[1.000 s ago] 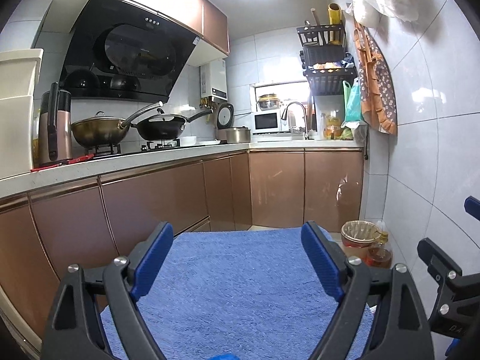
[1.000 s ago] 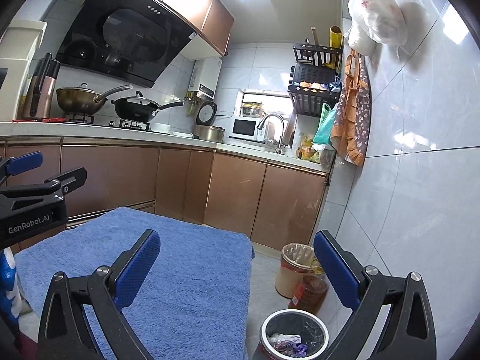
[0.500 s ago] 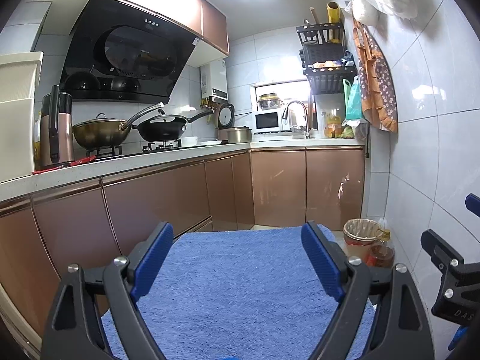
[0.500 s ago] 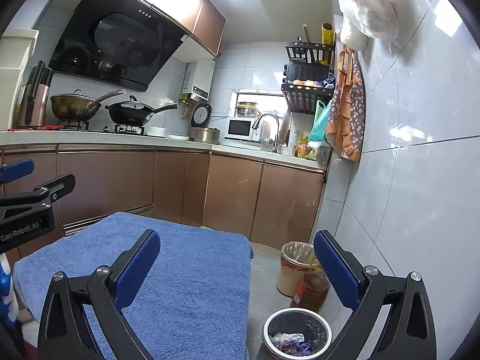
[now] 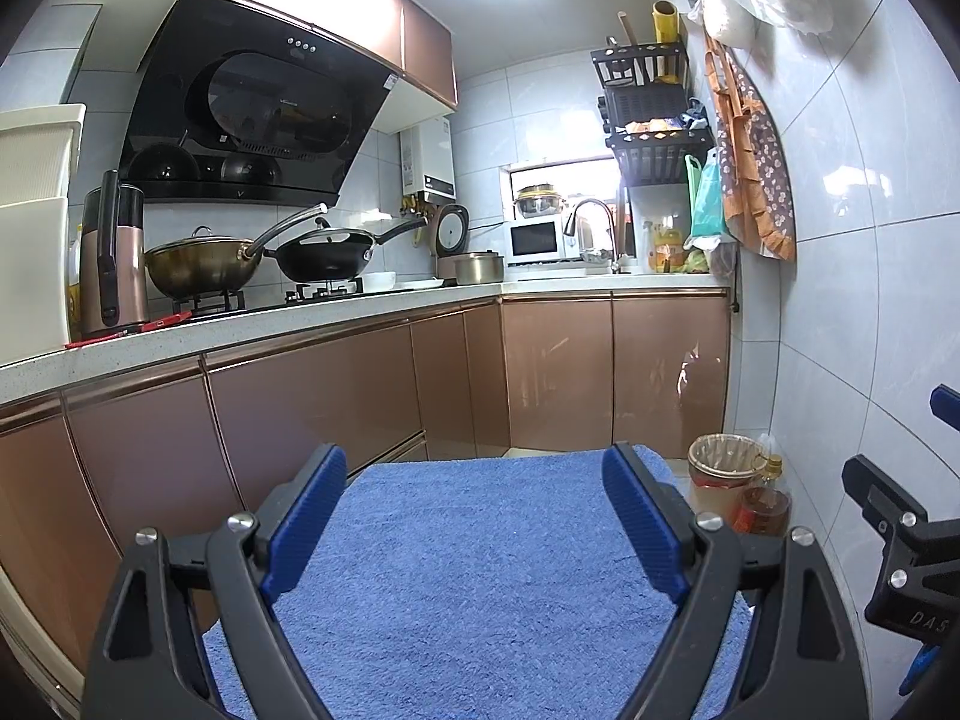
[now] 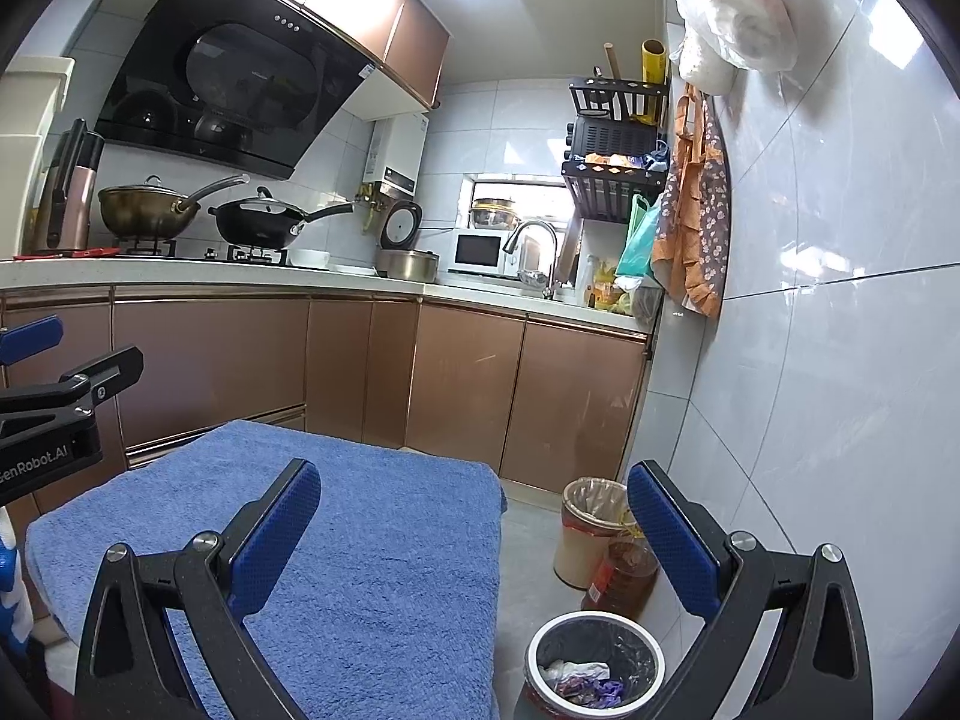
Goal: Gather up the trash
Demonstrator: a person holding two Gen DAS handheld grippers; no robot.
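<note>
My left gripper (image 5: 474, 516) is open and empty above a table covered with a blue towel (image 5: 480, 588). My right gripper (image 6: 474, 531) is also open and empty, over the towel's (image 6: 372, 546) right edge. A small bin with a black liner (image 6: 594, 669) stands on the floor below the right gripper; crumpled trash (image 6: 579, 681) lies inside it. No loose trash shows on the towel. The right gripper shows at the right edge of the left wrist view (image 5: 900, 546), and the left gripper at the left edge of the right wrist view (image 6: 54, 402).
A tan-lined bin (image 6: 591, 531) (image 5: 720, 471) and a brown oil bottle (image 6: 621, 576) (image 5: 765, 501) stand on the floor by the tiled right wall. Brown cabinets (image 5: 360, 384) and a counter with woks (image 5: 324, 258) run along the left and back.
Both views have risen and tilted up slightly, so the grippers lifted a little. Both stay open and empty. The right gripper sits lower and farther right in the left view.
</note>
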